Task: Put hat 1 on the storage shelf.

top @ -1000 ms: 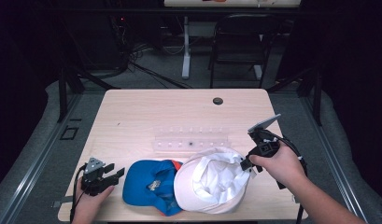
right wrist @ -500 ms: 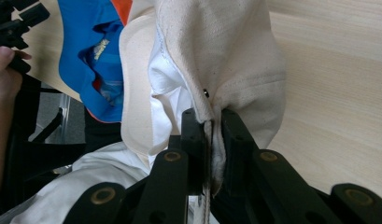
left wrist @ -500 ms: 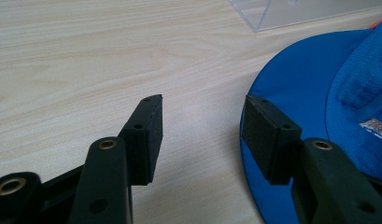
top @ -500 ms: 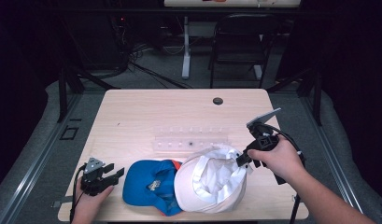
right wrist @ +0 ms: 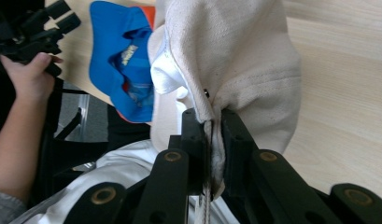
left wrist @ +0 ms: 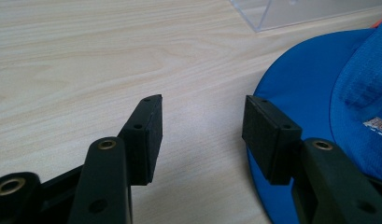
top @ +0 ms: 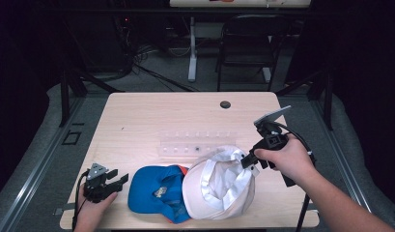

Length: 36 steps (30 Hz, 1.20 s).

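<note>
1. High view, nearest edge first: left tool (top: 119, 181) sits low at 7 o'clock on the worktop (top: 151, 121), jaws wide apart with nothing between them; in the left gripper view its pads (left wrist: 149, 135) frame bare wood, with the blue brim just beside the right one.
2. Blue cap (top: 154, 192) lies at 6 o'clock, crown side up, partly tucked under the white one.
3. White cap (top: 219, 186) at 5 o'clock, hollow side up, overlapping the blue cap's right edge. Its long axis runs roughly 7 to 1 o'clock, and the pinched rim end points up toward 1 o'clock.
4. Right tool (top: 247, 161) at 4 o'clock is clamped tight on that rim; the right gripper view shows fabric (right wrist: 235, 60) and a seam edge squeezed between the narrow jaws, with the cap hanging off them.
5. Clear plastic rack (top: 197, 145) stands at centre, just beyond both caps and apart from them.
6. Dark round grommet (top: 225, 104) at 12 o'clock, far edge.
7. Risks, as a judgement: the grip is on a thin fabric edge only, so the cloth could slip out if the pull is jerky.
8. A lift could drag the blue cap along where the two overlap, possibly off the near edge.
9. The swinging cap could knock the rack.
</note>
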Each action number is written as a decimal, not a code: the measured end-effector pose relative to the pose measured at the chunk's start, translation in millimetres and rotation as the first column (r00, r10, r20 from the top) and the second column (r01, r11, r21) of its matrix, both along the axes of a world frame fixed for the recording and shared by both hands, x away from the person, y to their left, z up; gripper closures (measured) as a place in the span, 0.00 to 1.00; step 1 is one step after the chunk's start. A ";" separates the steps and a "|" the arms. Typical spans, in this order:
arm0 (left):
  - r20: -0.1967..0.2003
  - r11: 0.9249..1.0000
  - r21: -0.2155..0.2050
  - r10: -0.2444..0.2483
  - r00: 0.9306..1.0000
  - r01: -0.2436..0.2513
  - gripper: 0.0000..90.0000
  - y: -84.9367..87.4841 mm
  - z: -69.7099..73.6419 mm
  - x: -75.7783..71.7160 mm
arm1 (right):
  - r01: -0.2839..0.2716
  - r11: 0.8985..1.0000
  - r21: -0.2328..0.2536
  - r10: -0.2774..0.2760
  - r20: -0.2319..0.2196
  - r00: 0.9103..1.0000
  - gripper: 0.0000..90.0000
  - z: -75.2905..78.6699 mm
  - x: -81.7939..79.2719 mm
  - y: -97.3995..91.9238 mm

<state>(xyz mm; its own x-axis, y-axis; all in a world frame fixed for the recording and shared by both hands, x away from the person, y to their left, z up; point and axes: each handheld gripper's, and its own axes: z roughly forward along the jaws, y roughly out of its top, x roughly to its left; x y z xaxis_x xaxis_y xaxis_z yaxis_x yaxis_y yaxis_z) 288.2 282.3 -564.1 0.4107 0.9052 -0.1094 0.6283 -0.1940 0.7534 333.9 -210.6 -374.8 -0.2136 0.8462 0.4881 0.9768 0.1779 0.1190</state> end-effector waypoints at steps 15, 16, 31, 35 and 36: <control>-0.002 1.000 0.005 -0.001 1.000 0.001 0.54 -0.2 -0.8 0.6 | 0.027 0.980 0.197 -0.016 -0.057 0.998 0.91 12.9 -0.3 4.8; 0.007 1.000 0.003 0.002 1.000 -0.002 0.54 -0.6 -1.5 0.8 | 0.025 0.976 0.214 -0.013 -0.060 0.998 0.91 13.5 -0.4 4.7; 0.012 1.000 0.005 0.002 1.000 -0.002 0.54 -1.2 -1.2 0.3 | 0.030 0.925 0.378 -0.007 -0.060 0.998 0.91 24.4 -1.2 3.8; 0.021 1.000 0.002 0.001 1.000 -0.001 0.54 -2.1 -1.4 0.3 | 0.044 0.901 0.432 -0.030 -0.039 0.999 0.91 37.3 -0.6 2.2; 0.021 1.000 0.002 0.001 1.000 -0.001 0.54 -2.1 -1.4 0.3 | 0.045 0.896 0.442 -0.033 -0.035 0.999 0.91 39.7 -0.1 1.2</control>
